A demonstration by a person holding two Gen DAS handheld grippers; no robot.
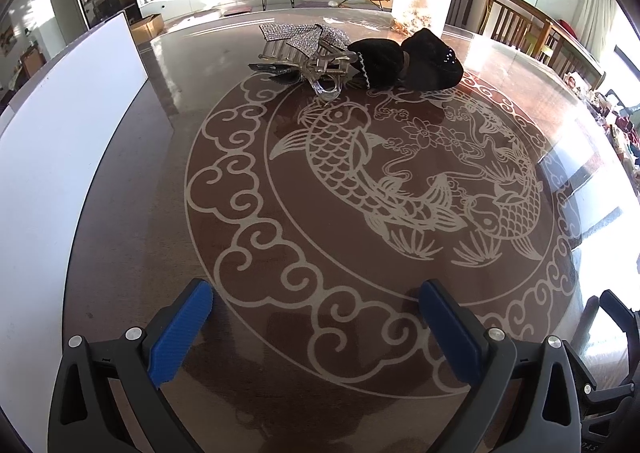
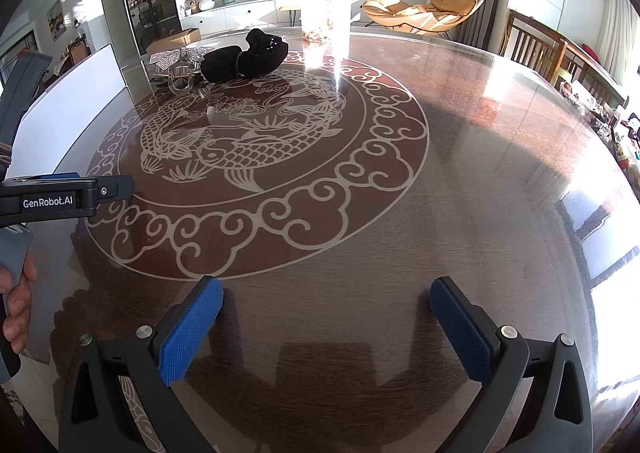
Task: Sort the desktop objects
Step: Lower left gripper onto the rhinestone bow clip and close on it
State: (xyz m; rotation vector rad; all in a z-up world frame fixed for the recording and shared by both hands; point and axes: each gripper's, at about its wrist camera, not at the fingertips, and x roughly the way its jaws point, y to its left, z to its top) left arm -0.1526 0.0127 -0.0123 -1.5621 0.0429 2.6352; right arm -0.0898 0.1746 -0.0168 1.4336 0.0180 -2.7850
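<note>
At the bottom of the left wrist view the left gripper [image 1: 316, 293] is hovering over the glossy brown table [image 1: 132, 213] with its blue-padded jaws spread wide and nothing between them. At the bottom of the right wrist view the right gripper [image 2: 326, 289] is likewise hanging wide apart and empty above bare tabletop, while a hand [image 2: 18, 309] at the left edge is gripping the other tool's handle. Beyond the grippers a pale fish pattern [image 1: 360, 173] is filling the middle of the table. Farther up, just above the pattern, the hair accessories are sitting in a touching cluster: a clear claw clip [image 1: 326, 73], a sparkly bow [image 1: 304, 37] behind it, and a black fabric piece [image 1: 412, 63] to their right. A white board [image 1: 56, 157] is lying along the left edge. In the upper right of the left view a clear jar [image 1: 422, 1] is standing upright, catching sunlight.
</note>
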